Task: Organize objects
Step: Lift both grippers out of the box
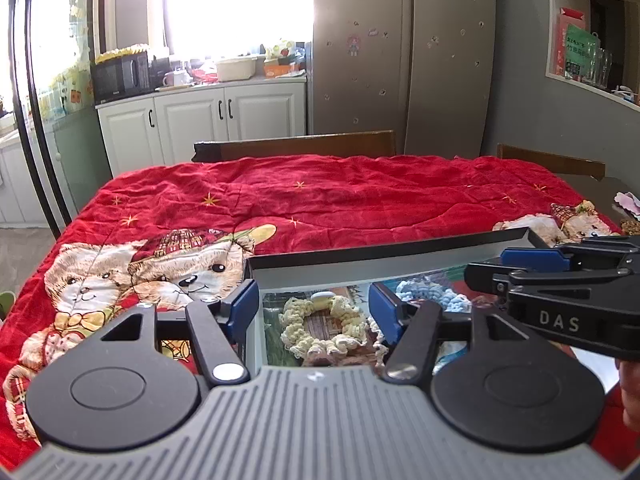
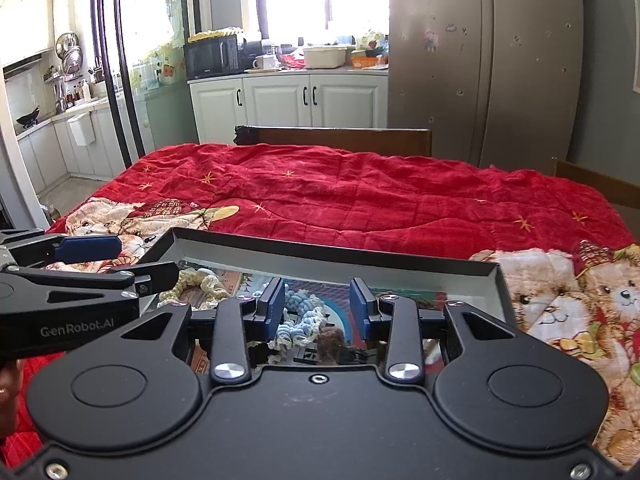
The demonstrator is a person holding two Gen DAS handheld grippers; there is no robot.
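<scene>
Scrunchies sit in a shallow rectangular tray (image 1: pixel 360 270) w/ dark rim and pale grey inner walls; its floor looks glossy, w/ a printed picture. The tray lies on a crumpled red quilt (image 1: pixel 320 196), star-stitched, w/ fuzzy teddy-bear print, at its near edge.

Cream scrunchie (image 1: pixel 324 330): ruffled knit ring, lumpy, frilly edge, at the tray's left end. A small white oval piece (image 1: pixel 322 298) sits on its far edge. Blue scrunchie (image 2: pixel 298 316): chunky pale-blue and white yarn, twisted, towards the tray's middle-right.

Left gripper (image 1: pixel 314 308): black linkage, blue pads, grey ribbed body. It's poised over the tray's left end, pointing fwd and slightly down. Fingers spread wide, nothing between them; the cream scrunchie shows in the gap, below. Can't tell if pads touch it.

Right gripper (image 2: pixel 318 306): same black build, blue pads, flat black body, over the tray's middle-right. Fingers parted somewhat less wide, holding nothing; blue scrunchie visible in the gap, beneath. Contact unclear.

Both grippers are side by side, close, each seen from the side at the edge of the other's view.

Bkgd: dark wooden chair back (image 1: pixel 294 146) beyond the quilt, steel fridge (image 1: pixel 404 52) w/ magnets, white cabinets (image 1: pixel 200 120), black microwave (image 1: pixel 120 74).
</scene>
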